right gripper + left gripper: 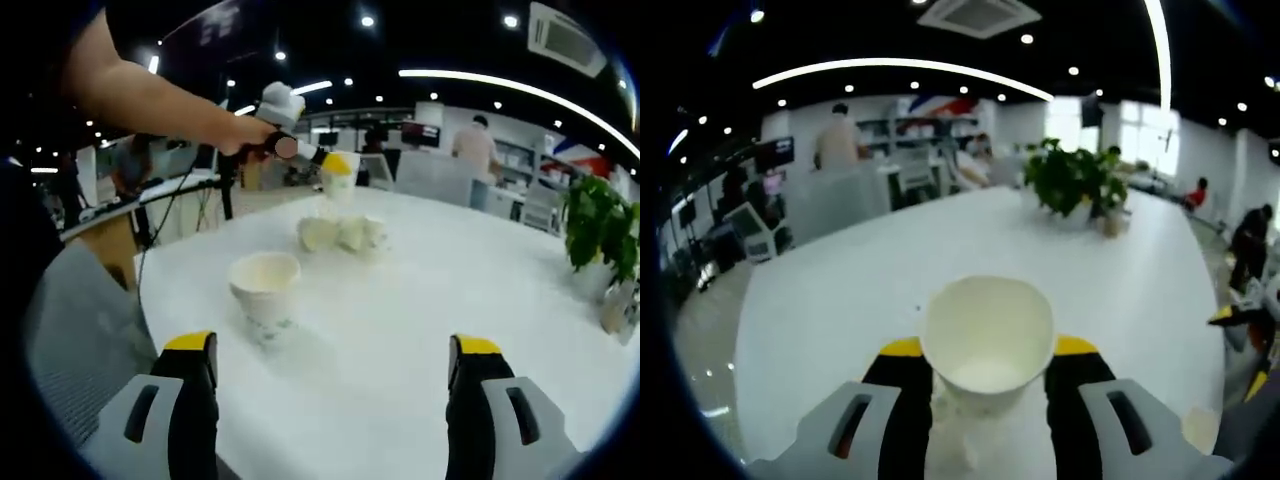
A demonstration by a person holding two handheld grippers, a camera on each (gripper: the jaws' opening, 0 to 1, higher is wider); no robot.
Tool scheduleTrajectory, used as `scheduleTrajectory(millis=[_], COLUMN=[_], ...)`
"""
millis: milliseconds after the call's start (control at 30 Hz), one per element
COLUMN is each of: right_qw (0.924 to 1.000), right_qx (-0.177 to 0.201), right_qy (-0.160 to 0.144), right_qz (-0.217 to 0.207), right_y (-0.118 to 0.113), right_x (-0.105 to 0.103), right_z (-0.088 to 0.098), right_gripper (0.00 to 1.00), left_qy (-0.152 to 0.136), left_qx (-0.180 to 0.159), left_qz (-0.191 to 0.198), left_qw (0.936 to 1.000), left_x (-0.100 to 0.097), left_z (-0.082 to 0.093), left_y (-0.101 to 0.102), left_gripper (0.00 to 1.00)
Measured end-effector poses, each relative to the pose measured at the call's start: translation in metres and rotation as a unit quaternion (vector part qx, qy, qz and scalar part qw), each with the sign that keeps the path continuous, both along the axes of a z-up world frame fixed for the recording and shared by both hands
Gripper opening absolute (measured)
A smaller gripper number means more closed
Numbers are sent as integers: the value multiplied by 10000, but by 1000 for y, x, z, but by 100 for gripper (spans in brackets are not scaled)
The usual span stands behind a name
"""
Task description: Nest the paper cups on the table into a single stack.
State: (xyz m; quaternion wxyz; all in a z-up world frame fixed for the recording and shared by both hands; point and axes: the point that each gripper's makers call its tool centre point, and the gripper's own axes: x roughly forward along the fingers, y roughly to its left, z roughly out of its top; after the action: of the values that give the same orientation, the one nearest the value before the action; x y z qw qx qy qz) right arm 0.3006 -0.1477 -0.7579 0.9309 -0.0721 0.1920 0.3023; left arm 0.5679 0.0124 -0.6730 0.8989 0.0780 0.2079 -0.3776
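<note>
My left gripper (987, 352) is shut on a white paper cup (987, 335) whose open mouth faces the camera; its yellow-tipped jaws press the cup's sides. In the right gripper view a person's hand holds that left gripper (335, 168) and its cup (339, 180) above the far side of the white table (430, 300). Under it lie several paper cups (342, 233), bunched together. One more paper cup (265, 285) stands upright, nearer and to the left. My right gripper (333, 352) is open over bare tabletop, with nothing between its jaws, and its yellow tips (1243, 350) peek in at the left gripper view's right edge.
A potted green plant (1076, 178) (600, 228) stands at the far right part of the table, with a small pale object (612, 305) beside it. The table's rounded edge (150, 300) runs close on the left. Desks, screens and people fill the office behind.
</note>
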Motion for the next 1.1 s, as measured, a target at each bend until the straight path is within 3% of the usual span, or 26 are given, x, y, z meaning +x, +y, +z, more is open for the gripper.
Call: scheduleTrajectory(millis=[400, 600, 1100], right_qw=[10000, 9999, 9999], right_qx=[-17, 45, 66], right_qy=[-44, 15, 31], right_qz=[26, 90, 111], right_y=[0, 4, 6], right_x=[-1, -1, -3], right_z=[2, 0, -2], right_gripper=[93, 100, 100], left_qy=[-23, 4, 12], left_qx=[-51, -40, -92], left_qz=[-69, -195, -476], left_qw=[10000, 9998, 9988], left_x=[-4, -17, -53], left_z=[18, 20, 23], left_y=[-4, -11, -22], left_gripper=[43, 43, 43])
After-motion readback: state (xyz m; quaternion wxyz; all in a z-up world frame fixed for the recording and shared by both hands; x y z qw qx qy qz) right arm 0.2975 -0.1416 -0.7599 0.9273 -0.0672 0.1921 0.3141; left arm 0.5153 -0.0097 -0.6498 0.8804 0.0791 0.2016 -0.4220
